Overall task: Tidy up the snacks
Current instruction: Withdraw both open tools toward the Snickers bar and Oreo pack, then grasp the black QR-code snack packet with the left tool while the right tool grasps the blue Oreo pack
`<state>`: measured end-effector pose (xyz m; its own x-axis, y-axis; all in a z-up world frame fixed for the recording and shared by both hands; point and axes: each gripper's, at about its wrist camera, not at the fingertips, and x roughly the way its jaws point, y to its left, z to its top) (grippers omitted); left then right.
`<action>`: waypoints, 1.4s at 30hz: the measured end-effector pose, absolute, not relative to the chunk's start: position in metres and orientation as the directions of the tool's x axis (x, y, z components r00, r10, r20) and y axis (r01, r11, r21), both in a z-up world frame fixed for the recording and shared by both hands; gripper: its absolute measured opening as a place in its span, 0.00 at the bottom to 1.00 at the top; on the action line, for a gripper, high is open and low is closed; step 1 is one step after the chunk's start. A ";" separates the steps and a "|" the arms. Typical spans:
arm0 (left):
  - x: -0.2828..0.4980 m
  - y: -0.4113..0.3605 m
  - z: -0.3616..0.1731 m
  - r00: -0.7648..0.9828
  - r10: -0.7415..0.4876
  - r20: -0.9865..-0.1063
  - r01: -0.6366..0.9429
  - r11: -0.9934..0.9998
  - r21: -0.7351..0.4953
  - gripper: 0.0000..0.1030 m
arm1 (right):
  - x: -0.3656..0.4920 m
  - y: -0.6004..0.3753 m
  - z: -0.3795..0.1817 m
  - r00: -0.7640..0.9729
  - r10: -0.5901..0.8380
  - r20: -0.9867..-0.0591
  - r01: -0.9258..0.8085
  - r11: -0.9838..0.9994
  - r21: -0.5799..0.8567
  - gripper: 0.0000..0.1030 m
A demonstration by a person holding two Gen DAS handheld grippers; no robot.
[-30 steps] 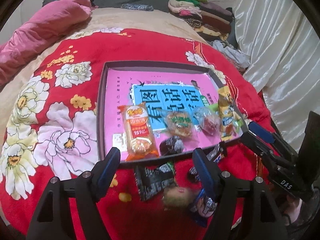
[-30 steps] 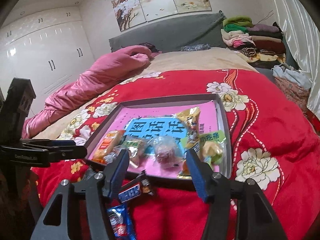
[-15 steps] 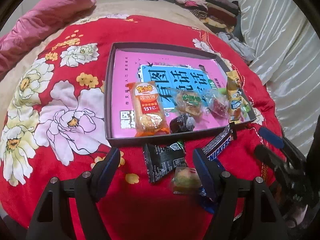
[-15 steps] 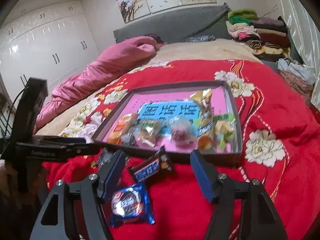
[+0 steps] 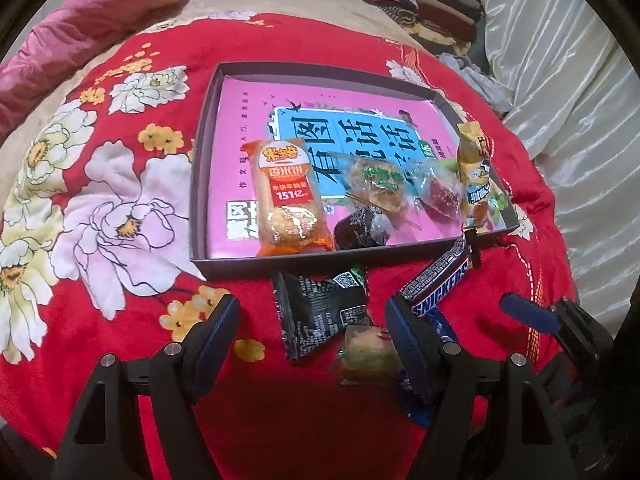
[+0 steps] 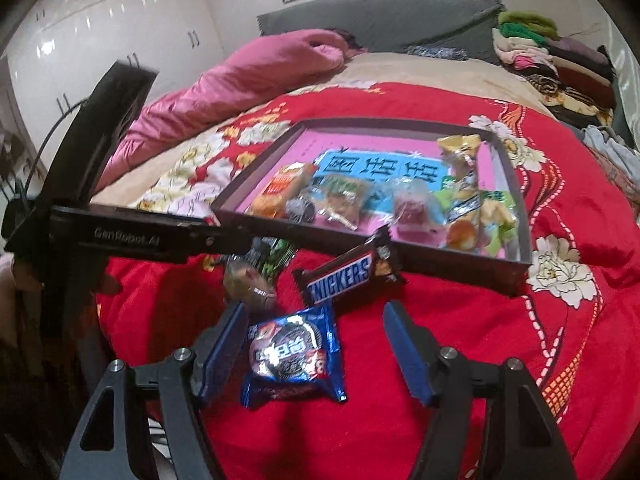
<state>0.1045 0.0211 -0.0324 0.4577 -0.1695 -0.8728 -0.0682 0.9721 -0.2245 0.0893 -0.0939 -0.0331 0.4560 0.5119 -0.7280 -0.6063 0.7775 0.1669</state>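
**Two tools hovering over loose snacks beside a tray on a bed**

Nearest the viewer, the right tool point(image 6: 314, 354) is pointing down at a blue cookie packet point(image 6: 294, 358) lying on the red floral bedspread point(image 6: 500, 344). Its jaws are opening, standing either side of the packet without pressing on it. The left tool point(image 5: 312, 332) is standing wide open and holding nothing; a small yellowish wrapped sweet point(image 5: 370, 354) and a black wrapper point(image 5: 322, 312) are lying between and just ahead of its fingers.

A little further off, a Snickers bar point(image 6: 352, 276) is leaning against the near wall of the dark tray point(image 5: 280, 259). Inside the tray, on a pink book cover, an orange rice-cake bag point(image 5: 286, 196), a dark wrapped sweet point(image 5: 362, 228), two clear-wrapped sweets and a yellow packet are sitting in a loose row. Beyond lie a pink quilt and folded clothes.

Likely risks — the soft bedspread may be giving way under the thin, slippery packet, so the jaws could be pinching fabric along with it, or the packet could be sliding out. The two tools are also working close together and could be knocking each other.
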 end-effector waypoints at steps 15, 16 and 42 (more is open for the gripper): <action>0.117 0.011 -0.051 0.407 -0.148 -0.901 -0.079 0.977 -0.196 0.74 | 0.085 -0.068 -0.061 0.371 0.454 -0.810 -0.673 0.733 0.102 0.76; 0.117 0.010 -0.051 0.406 -0.145 -0.903 -0.081 0.978 -0.193 0.74 | 0.084 -0.065 -0.064 0.368 0.441 -0.819 -0.680 0.728 0.086 0.76; 0.120 -0.001 -0.060 0.394 -0.148 -0.907 -0.044 0.983 -0.180 0.47 | 0.083 -0.071 -0.062 0.399 0.435 -0.807 -0.691 0.721 0.048 0.53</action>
<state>0.1198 -0.0013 -0.0599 0.3942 -0.1481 -0.9070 -0.0444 0.9827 -0.1797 0.0833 -0.0710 -0.0624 0.3991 0.4355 -0.8069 -0.6908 0.7215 0.0477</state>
